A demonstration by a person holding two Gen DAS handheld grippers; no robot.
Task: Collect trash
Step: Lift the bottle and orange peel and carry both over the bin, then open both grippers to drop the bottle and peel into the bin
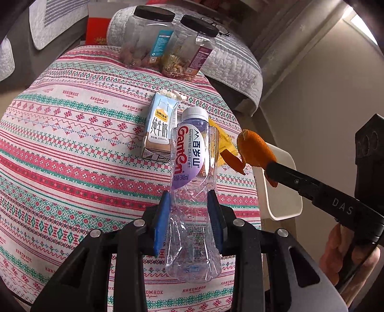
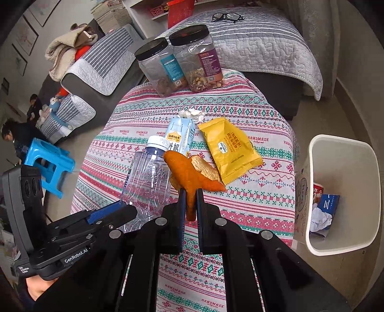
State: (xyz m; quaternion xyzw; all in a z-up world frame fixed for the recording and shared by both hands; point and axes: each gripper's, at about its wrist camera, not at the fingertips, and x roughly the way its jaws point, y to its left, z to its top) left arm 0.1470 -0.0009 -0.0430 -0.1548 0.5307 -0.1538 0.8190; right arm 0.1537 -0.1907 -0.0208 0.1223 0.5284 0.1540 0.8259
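Note:
My left gripper (image 1: 188,211) is shut on an empty clear Ganten water bottle (image 1: 192,168) and holds it above the table; the bottle also shows in the right wrist view (image 2: 146,177). My right gripper (image 2: 190,199) is shut on a piece of orange peel (image 2: 189,172), lifted above the table; the peel also shows in the left wrist view (image 1: 256,151). A milk carton (image 1: 158,129) and a yellow snack wrapper (image 2: 230,148) lie on the patterned tablecloth (image 2: 264,204). A white trash bin (image 2: 343,192) stands to the right of the table with trash inside.
Two black-lidded clear jars (image 2: 180,62) with nuts stand at the table's far edge. A crumpled white scrap (image 2: 192,112) lies behind the carton. A grey sofa (image 2: 252,40) with glasses (image 2: 228,16) is beyond. A blue stool (image 2: 50,163) stands at the left.

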